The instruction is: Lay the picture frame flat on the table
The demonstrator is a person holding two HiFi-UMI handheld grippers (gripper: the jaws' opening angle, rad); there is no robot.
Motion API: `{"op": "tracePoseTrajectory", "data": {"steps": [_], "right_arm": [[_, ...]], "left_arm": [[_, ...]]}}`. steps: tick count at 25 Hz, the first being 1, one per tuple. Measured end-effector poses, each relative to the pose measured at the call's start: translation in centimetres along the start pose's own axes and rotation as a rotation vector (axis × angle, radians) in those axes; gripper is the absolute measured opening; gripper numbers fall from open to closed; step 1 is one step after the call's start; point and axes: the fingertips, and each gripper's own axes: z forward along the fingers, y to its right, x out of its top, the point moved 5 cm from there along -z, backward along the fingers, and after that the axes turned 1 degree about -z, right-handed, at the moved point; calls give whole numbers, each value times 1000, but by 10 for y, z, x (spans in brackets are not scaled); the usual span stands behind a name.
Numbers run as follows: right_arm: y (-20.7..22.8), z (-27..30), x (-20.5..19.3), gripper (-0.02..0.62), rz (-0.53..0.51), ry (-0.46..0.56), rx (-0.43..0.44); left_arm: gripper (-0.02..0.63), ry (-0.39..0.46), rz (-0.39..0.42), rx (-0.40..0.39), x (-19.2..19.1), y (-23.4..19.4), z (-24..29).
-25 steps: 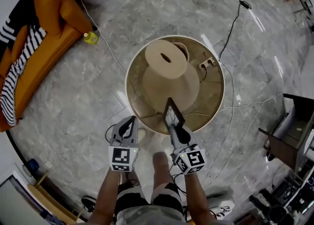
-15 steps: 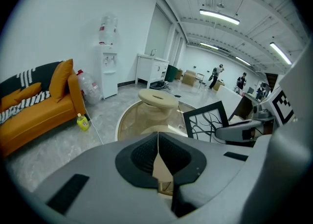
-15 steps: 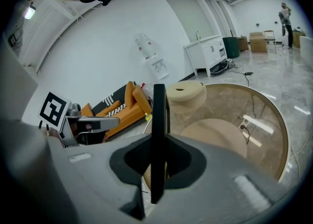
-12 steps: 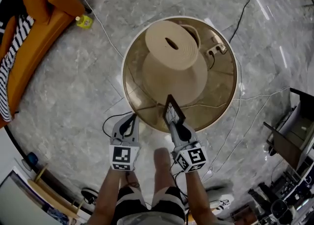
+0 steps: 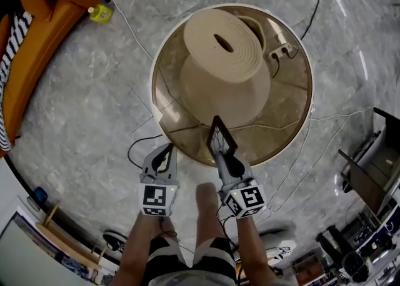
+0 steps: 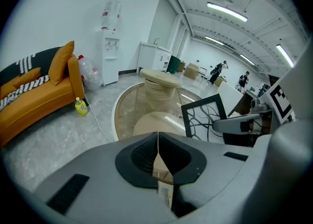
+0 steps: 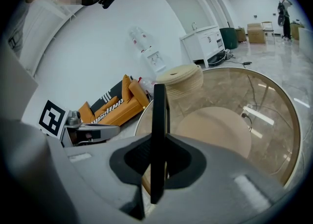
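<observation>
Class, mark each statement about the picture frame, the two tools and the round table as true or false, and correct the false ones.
1. The right tool grips the picture frame. True.
2. The picture frame lies flat on the glass table. False: it stands upright on edge in the right tool's jaws, over the table's near rim.
3. The left tool holds a bottle. False: its jaws are together with nothing between them; the yellow bottle is on the floor beside the orange sofa.
4. The table is round with a see-through top. True.
</observation>
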Motion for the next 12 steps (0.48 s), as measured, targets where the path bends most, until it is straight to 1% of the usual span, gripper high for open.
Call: {"op": "tracePoseTrajectory", "data": {"steps": [7, 12], "right_arm": [[6, 4, 1, 48, 22, 8, -7], [20, 8, 6, 55, 27, 9, -45]], "left_arm": [[23, -14, 3, -4, -5, 3, 6], [23, -18, 2, -3, -3, 4, 10]]}}
